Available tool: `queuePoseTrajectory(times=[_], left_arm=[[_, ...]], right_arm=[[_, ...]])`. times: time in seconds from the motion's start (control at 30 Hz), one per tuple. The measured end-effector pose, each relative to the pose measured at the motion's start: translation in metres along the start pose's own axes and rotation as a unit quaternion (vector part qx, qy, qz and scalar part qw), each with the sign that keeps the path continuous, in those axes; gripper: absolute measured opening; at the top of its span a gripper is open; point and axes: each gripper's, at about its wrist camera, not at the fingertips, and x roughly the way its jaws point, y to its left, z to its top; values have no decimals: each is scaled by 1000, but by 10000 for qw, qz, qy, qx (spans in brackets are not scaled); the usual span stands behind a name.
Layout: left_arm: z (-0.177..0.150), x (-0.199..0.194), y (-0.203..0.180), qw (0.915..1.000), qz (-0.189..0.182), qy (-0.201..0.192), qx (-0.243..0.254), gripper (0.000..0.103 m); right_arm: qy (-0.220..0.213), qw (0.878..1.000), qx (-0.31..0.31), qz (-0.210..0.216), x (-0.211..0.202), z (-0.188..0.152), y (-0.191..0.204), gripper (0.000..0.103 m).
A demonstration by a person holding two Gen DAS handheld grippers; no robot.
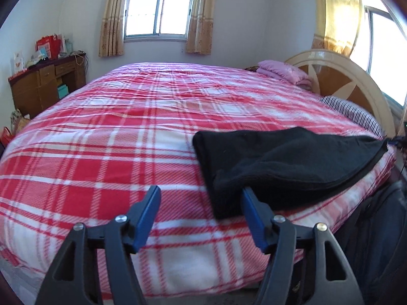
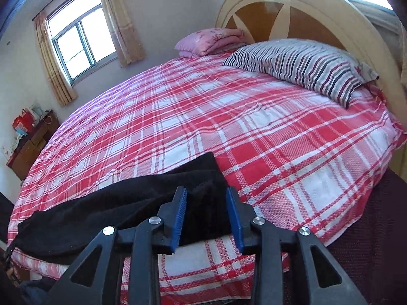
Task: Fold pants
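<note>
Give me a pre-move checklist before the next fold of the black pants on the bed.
1. Left tool open, gripping nothing: ok.
2. Right tool open, its pads apart from the cloth between them: ok.
3. Black pants fully on the plaid bedspread, near its front edge: ok.
4. Pants lying flat: not ok, the cloth is bunched and uneven.
5. Striped pillow away from the pants: ok.
6. Which end is the waistband: cannot tell.
</note>
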Motion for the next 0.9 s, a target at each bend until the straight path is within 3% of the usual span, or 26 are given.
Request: queuePoseTrajectory(times=[0.13, 0.3, 0.4, 0.47, 0.57, 0.7, 0.87, 0.9], left_arm=[[-3, -6, 21, 9981, 607, 43, -139, 68], [6, -21, 34, 9950, 381, -433, -820, 68], [23, -21, 17, 9941, 59, -670, -854, 68], [34, -11, -4, 9954, -100, -656, -686, 73], [45, 11, -39, 9978, -274, -495, -336, 74], [39, 42, -78, 9992, -330, -99, 197, 74], [13, 62, -92, 9963, 43, 445, 737, 73], [9, 61, -90, 9958, 81, 473, 776, 73]], right_arm=[[-279, 9988, -387, -81, -20, 4, 34, 35], [-305, 9864, -1575, 369, -32, -5, 125, 36], [-13, 9670, -2361, 960, -21, -27, 199, 36], [244, 9507, -2754, 1406, -10, -45, 241, 36], [670, 9192, -3306, 2032, 12, -81, 308, 36], [1066, 8826, -3921, 2363, 40, -132, 374, 36], [1964, 8696, -3807, 2454, 76, -167, 390, 36], [1972, 8680, -3846, 2446, 75, -172, 387, 36]])
